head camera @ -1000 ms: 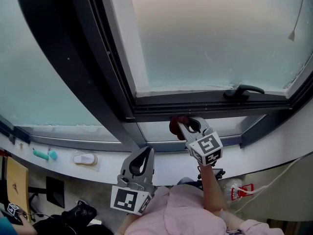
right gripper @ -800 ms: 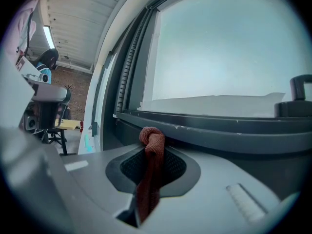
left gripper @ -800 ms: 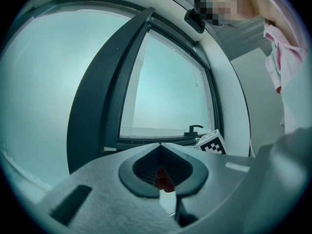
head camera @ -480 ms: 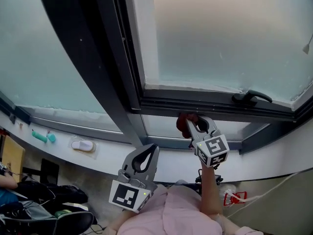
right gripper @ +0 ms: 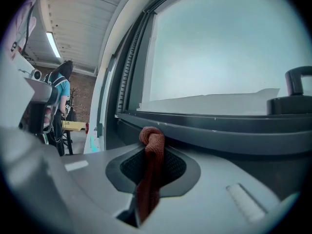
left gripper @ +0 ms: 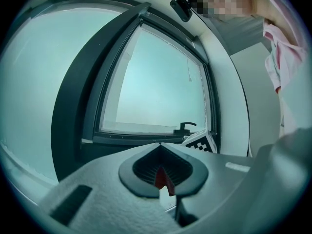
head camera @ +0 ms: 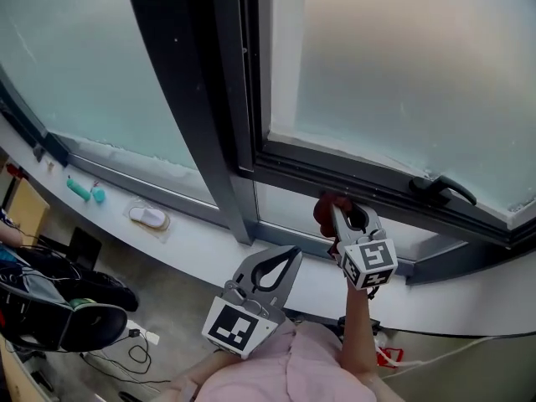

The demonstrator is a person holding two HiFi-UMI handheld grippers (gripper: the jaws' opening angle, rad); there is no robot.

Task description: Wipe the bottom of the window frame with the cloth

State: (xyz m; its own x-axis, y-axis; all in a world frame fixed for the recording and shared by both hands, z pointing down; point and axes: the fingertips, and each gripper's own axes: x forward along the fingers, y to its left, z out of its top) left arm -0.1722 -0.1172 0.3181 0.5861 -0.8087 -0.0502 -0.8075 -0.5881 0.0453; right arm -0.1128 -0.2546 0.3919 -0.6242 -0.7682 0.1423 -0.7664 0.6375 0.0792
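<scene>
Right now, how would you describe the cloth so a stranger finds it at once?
Find the dark window frame and follow its bottom rail left from the black handle. Just under that rail, the right gripper holds a cloth in its shut jaws. It is the only reddish-brown thing there.

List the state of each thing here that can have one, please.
right gripper, shut on the cloth, up at the bottom of the window frame.
cloth, bunched, pinched between the right jaws.
left gripper, shut, empty, held low.
window handle, lying along the frame.
</scene>
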